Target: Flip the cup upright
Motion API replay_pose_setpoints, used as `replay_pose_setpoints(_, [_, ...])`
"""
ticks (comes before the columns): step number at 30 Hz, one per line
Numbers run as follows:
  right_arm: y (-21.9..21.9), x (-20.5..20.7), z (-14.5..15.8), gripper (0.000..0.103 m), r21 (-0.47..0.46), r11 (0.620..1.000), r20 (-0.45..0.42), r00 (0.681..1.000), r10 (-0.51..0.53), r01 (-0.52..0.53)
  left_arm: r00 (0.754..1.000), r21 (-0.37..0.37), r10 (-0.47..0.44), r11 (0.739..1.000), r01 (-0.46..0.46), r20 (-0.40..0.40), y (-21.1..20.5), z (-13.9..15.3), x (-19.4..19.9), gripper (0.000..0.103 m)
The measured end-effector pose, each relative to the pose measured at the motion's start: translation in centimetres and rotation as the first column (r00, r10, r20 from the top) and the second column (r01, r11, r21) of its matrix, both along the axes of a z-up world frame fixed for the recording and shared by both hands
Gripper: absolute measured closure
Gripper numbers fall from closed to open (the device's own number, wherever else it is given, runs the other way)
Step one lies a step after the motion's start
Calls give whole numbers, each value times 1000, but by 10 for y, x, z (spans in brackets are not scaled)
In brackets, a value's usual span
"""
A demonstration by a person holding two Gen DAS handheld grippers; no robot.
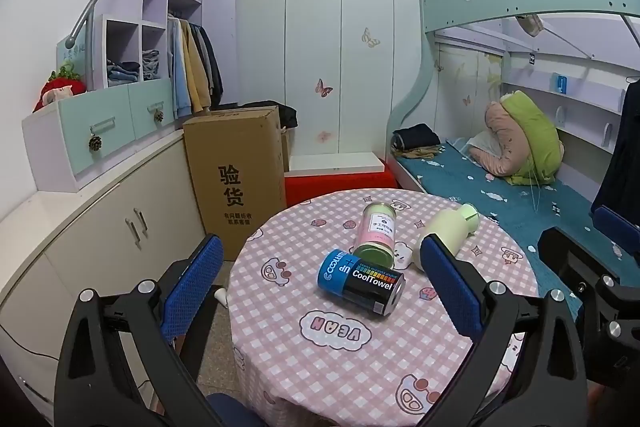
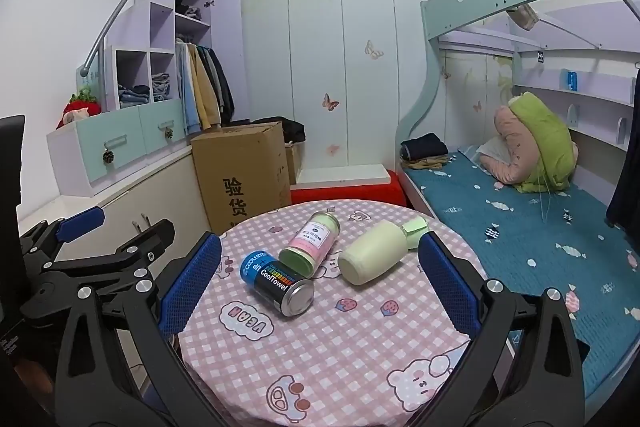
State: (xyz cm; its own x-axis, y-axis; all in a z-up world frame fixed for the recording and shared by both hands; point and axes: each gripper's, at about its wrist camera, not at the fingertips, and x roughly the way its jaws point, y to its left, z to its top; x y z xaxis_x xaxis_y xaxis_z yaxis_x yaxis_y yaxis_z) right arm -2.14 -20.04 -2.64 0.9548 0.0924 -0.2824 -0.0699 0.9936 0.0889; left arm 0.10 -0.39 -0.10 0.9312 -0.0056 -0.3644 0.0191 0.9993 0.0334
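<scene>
Three containers lie on their sides on the round table with a pink checked cloth point(image 1: 344, 371) point(image 2: 320, 355). A pale green cup with a lid point(image 1: 448, 233) point(image 2: 376, 255) lies at the right. A pink and green jar point(image 1: 376, 233) point(image 2: 312, 243) lies in the middle. A blue and black CoolTowel can point(image 1: 360, 281) point(image 2: 276, 281) lies nearest. My left gripper point(image 1: 324, 291) is open and empty, short of the can. My right gripper point(image 2: 320, 283) is open and empty, short of the containers. The left gripper also shows at the left in the right wrist view point(image 2: 112, 243).
A tall cardboard box point(image 1: 236, 179) point(image 2: 244, 171) stands behind the table at the left. A red stool point(image 1: 340, 183) is behind the table. A bed with a teal sheet point(image 1: 500, 187) point(image 2: 520, 211) runs along the right. White cabinets point(image 1: 100, 227) line the left wall.
</scene>
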Motion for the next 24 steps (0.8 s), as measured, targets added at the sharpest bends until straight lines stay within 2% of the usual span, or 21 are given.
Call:
replay_pose_setpoints(16, [3, 16, -9, 5, 10, 1000, -29, 1000, -10, 11, 999, -6, 4, 1000, -4, -32, 6, -15, 17, 8])
replay_pose_setpoints(24, [2, 40, -24, 5, 13, 1000, -79, 997, -12, 13, 995, -20, 23, 999, -25, -94, 11, -28, 36, 8])
